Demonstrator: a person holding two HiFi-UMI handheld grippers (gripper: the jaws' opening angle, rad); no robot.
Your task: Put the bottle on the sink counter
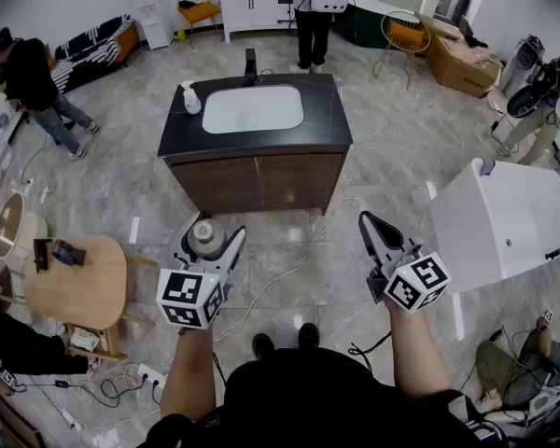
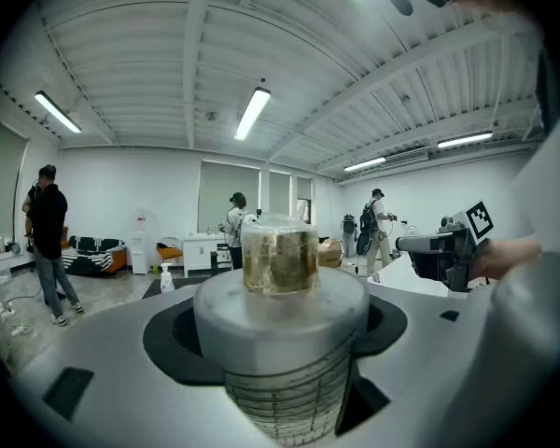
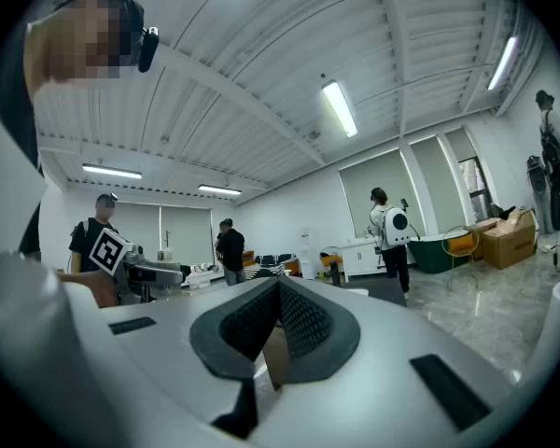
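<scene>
The bottle [image 1: 205, 238] is pinched between the spread jaws of the left gripper [image 1: 215, 231], low in the left middle of the head view. It is held up in the air, well apart from the sink counter [image 1: 329, 129]. In the left gripper view the bottle [image 2: 282, 381] fills the lower middle of the frame. Its body is seen to be clear, with thin lines drawn round it like a grid. A wide, round, grey collar [image 2: 280, 304] is set on top. Above that a small clear cap [image 2: 280, 258] with a golden-brown inside is seen.

The jaws of the right gripper [image 1: 367, 219] are pressed together with nothing between them. In the right gripper view [image 3: 278, 317] their black pads are shown to be bumpy, like a net.

The sink counter is found in the upper middle of the head view. Its top is flat, black and smooth, and a white basin [image 1: 252, 109] with rounded corners is sunk into it. Brown wooden doors are seen below. A small white spray bottle [image 1: 191, 99] and a black tap [image 1: 251, 66] are stood on the top.

The floor [image 1: 149, 185] is laid with shiny grey tiles.
</scene>
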